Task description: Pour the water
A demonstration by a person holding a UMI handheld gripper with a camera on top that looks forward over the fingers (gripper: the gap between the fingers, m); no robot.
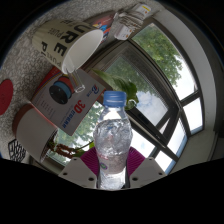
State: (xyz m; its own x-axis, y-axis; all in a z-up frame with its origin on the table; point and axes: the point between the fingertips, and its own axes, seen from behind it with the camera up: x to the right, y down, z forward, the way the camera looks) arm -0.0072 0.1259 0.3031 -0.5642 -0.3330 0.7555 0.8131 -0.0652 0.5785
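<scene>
A clear plastic water bottle (112,140) with a blue cap (115,98) stands upright between my fingers. My gripper (111,172) is shut on the bottle, the magenta pads (91,160) pressing its lower body on both sides. The view is tilted steeply: the bottle is lifted in front of a window. A white paper cup (64,45) with printed letters lies above and beyond the bottle, its open mouth turned toward the window. I cannot see the water level inside the bottle.
A large window with dark frames (160,95) and green trees outside fills the background. A printed box or card (65,98) stands left of the bottle. Another clear bottle (132,17) shows beyond the cup. A chair-like shape (32,135) sits at the left.
</scene>
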